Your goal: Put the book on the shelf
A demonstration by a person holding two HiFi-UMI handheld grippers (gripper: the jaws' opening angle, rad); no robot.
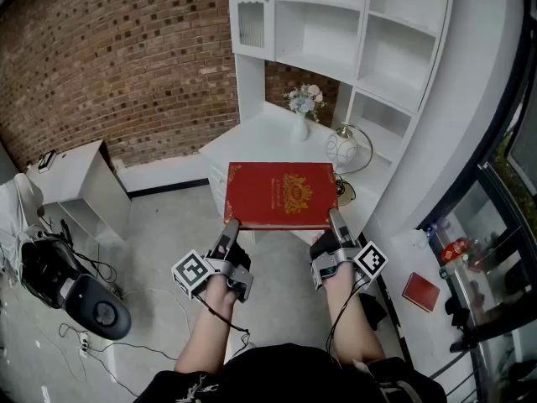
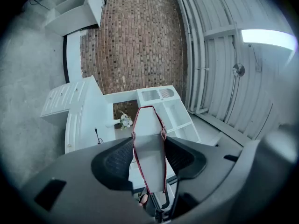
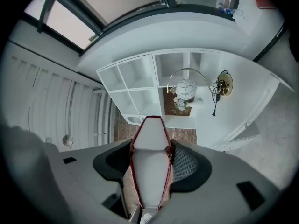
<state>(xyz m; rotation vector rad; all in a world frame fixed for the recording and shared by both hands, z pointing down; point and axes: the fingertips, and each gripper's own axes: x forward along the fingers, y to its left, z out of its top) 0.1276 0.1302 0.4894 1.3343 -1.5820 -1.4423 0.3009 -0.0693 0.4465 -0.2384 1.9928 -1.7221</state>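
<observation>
A large red book [image 1: 280, 195] with a gold crest on its cover is held flat in the air in front of a white desk [image 1: 252, 141]. My left gripper [image 1: 228, 229] is shut on the book's near left corner and my right gripper [image 1: 337, 222] on its near right corner. In the left gripper view the book [image 2: 149, 143] runs edge-on between the dark pads, white pages framed in red. The right gripper view shows the book [image 3: 150, 162] clamped in the same way. The white shelf unit [image 1: 369, 32] with open compartments rises beyond the desk.
On the desk stand a vase of flowers [image 1: 302, 107] and a round white lamp [image 1: 342, 148]. A brick wall [image 1: 109, 57] lies behind. A low white cabinet [image 1: 80, 183] and a black device [image 1: 75, 296] are on the floor at left. A small red book [image 1: 420, 291] lies at right.
</observation>
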